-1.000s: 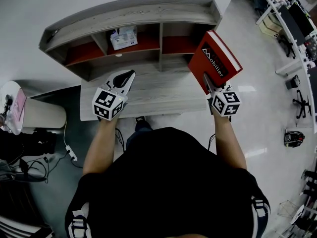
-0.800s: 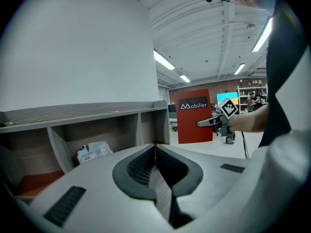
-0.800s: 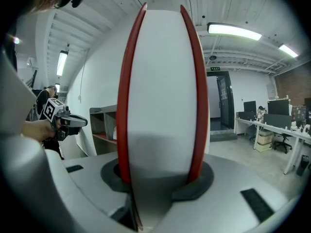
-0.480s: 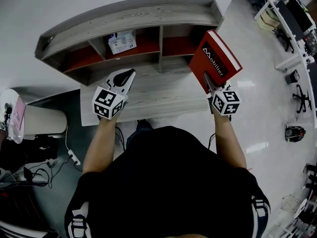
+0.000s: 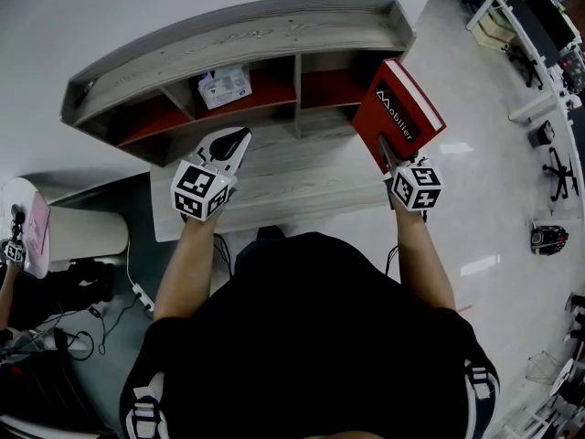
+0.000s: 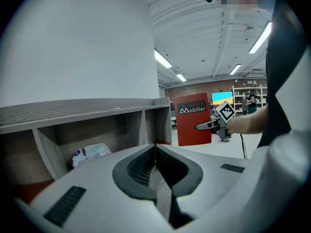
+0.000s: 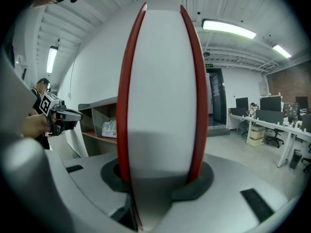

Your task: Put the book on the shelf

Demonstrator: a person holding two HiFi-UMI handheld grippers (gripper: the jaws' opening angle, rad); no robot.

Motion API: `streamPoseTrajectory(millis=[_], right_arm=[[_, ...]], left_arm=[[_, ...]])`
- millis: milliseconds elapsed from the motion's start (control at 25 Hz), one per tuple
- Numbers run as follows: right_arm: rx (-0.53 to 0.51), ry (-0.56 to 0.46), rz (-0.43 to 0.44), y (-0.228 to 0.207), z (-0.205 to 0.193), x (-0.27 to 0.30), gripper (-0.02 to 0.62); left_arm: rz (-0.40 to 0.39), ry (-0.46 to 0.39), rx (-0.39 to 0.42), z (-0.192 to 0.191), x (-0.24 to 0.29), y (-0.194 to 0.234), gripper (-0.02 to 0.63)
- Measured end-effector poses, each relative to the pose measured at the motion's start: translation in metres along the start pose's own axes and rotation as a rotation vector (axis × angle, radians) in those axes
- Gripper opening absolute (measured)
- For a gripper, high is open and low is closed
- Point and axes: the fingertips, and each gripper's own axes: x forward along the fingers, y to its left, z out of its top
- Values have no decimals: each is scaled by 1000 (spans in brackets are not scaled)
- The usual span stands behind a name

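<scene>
I am gripping the red hardback book [image 5: 399, 110] by its lower edge with my right gripper [image 5: 384, 149]. The jaws are clamped across both covers and the white page block is facing me. The book is standing upright at the right of the frame, near the right end of the wooden shelf unit [image 5: 238, 33]. My left gripper [image 5: 228, 143] is hovering centre-left over the desk top [image 5: 274, 190], jaws pressed together on nothing. The red-floored compartment [image 5: 329, 85] right of centre looks free, while a tissue pack [image 5: 223, 85] is occupying its left neighbour. I judge the book should be swung left and kept upright, clearing the divider and top board before sliding in.
</scene>
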Motion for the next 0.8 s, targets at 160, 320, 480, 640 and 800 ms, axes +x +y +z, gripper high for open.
streamPoseTrajectory(millis=[160, 320, 480, 640, 800], right_arm=[[13, 10, -9, -1, -7, 9, 175], [18, 25, -18, -3, -12, 15, 175], [34, 29, -31, -6, -18, 21, 175], [26, 41, -49, -10, -23, 25, 175], [-4, 43, -61, -11, -22, 30, 175]], left_arm=[[-8, 7, 0, -2, 4, 8, 21], [-15, 8, 4, 0, 8, 13, 21], [-20, 13, 7, -1, 10, 18, 21], [-25, 16, 7, -2, 12, 20, 21], [-26, 23, 8, -2, 13, 23, 21]])
